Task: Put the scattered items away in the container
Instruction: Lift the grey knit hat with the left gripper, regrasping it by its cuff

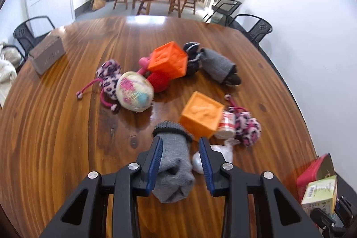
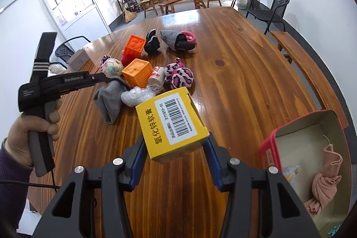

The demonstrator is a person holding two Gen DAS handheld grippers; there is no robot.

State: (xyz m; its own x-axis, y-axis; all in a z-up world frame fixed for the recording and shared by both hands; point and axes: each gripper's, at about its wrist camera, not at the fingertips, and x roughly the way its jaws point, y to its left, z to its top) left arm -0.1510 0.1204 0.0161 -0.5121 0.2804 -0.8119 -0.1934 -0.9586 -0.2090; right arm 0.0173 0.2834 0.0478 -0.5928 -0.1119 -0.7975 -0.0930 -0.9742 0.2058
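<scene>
left claw (image 1: 180, 162) is clenched on the grey sock (image 1: 173, 168), which hangs limp off the table (image 1: 67, 126): soft, light stuff that will sag and swing, so a pinch across the bunched middle looks safest. right claw (image 2: 176, 148) grips the yellow carton (image 2: 170, 124) by its side walls, light but crushable card, just beside the red-rimmed container (image 2: 267, 148) at the table's near edge.
</scene>
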